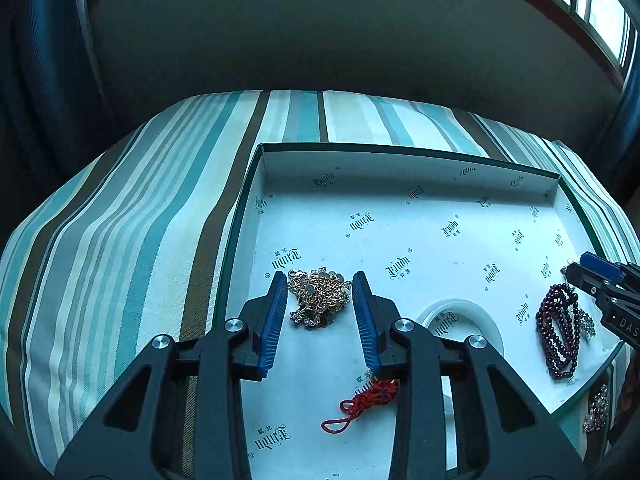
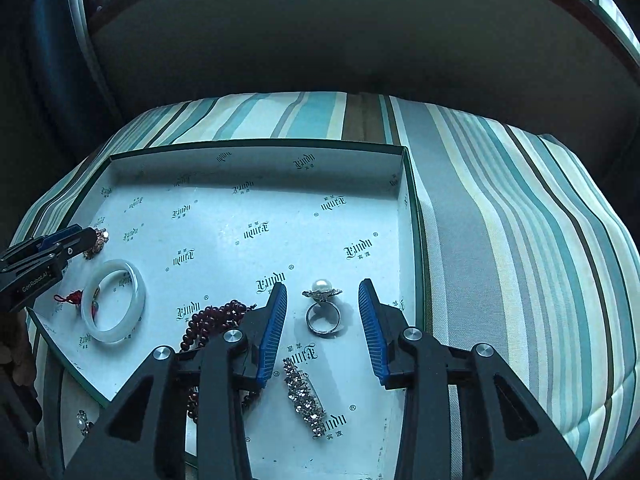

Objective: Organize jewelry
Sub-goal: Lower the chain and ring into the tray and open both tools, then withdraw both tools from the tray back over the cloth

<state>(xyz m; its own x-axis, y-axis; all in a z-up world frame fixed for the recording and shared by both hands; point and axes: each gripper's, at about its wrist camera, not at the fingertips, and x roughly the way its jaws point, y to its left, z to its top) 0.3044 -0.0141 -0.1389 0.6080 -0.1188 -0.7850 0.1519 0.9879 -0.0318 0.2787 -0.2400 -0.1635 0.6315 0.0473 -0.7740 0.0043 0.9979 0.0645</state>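
A shallow white box lid [image 1: 400, 160] printed with logos lies on a striped cushion and holds the jewelry. My left gripper [image 1: 320, 284] is open, its fingers either side of a tangled gold chain [image 1: 318, 296]. A red cord [image 1: 366, 400] lies nearer, under the right finger. A white bangle [image 1: 460, 308] and a dark red bead string [image 1: 558, 332] lie to the right. My right gripper [image 2: 323, 294] is open around a pearl ring [image 2: 323, 308]. A rhinestone hair clip [image 2: 305, 396], the beads [image 2: 212, 320] and the bangle [image 2: 114, 300] also show in the right wrist view.
The striped cushion [image 1: 120, 240] surrounds the lid, with a dark wall behind. A sparkly piece [image 1: 596, 408] lies outside the lid's near right edge. The other gripper's tip shows at each view's edge, the right gripper's tip [image 1: 600, 280] and the left gripper's tip [image 2: 44, 252].
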